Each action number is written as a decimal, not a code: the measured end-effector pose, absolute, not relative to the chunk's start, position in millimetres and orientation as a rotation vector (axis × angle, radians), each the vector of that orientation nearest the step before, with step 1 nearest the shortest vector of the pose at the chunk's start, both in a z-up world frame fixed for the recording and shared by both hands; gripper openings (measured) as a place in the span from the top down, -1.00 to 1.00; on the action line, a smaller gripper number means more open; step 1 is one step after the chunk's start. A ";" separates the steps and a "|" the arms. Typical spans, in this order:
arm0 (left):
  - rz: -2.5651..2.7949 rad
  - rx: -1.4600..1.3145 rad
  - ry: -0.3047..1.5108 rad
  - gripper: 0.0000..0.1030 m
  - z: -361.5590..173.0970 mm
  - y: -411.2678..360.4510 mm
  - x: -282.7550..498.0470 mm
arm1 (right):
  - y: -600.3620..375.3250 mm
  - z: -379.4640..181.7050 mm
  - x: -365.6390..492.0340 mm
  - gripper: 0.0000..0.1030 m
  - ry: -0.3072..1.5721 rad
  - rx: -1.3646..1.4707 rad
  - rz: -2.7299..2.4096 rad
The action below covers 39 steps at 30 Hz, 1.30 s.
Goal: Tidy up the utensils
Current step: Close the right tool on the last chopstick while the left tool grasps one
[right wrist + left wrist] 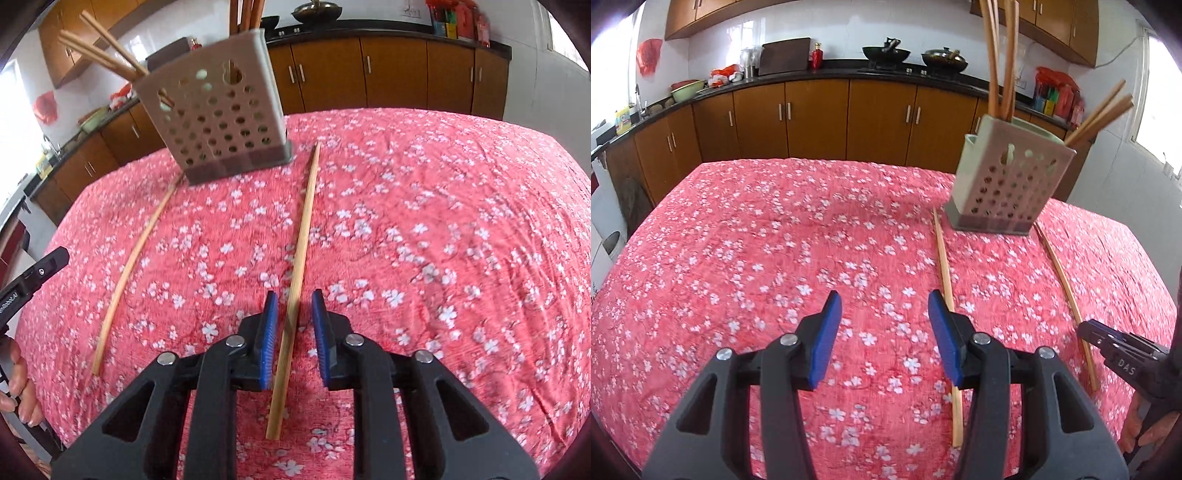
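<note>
Two loose chopsticks lie on the flowered red tablecloth point(443, 221), both running lengthwise away from the person toward the holder point(218, 107), a perforated box that stands upright at the far side of the table with several chopsticks already leaning out of its top. The right chopstick point(299, 254) passes between the blue pads of the right gripper point(294, 321); the jaws are drawn in narrow around it, yet a slim gap shows on each side, so the pads do not seem to press on it. The left chopstick point(945, 273) lies just beside the right-hand finger of the left gripper point(884, 314), outside the jaws, which stand about half open over bare cloth with nothing between them.

Each stick looks like thin, light, stiff wood or bamboo, smooth and likely to roll or swivel in a loose pinch. Lying flat on soft cloth, it probably needs the pads pressed down slightly on either side. A hold near the thick end leaves the long part free to tip into the holder, though the stick may pivot; nearer the middle it would balance better.
</note>
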<state>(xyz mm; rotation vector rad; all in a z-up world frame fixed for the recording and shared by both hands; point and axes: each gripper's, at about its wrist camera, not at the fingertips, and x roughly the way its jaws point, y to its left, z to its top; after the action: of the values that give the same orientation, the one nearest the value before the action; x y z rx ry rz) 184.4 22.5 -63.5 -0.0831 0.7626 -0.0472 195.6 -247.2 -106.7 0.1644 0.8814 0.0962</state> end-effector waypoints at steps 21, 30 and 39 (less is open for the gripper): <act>-0.111 0.019 0.908 0.68 -104.0 -27.9 206.1 | -301.8 -104.5 192.4 0.86 0.865 0.231 -0.050; -0.014 -0.034 0.913 0.84 -104.0 9.6 230.8 | -295.1 -104.9 205.6 0.85 0.865 0.183 -0.050; -0.011 -0.020 0.892 0.79 -103.2 20.5 238.4 | -288.7 -107.9 217.9 0.85 0.859 0.103 -0.054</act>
<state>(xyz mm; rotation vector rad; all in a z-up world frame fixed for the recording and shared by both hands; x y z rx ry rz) 238.4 20.5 -103.2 -0.0196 0.8918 -0.0111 217.9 -288.7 -107.9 0.1034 0.8590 -0.0544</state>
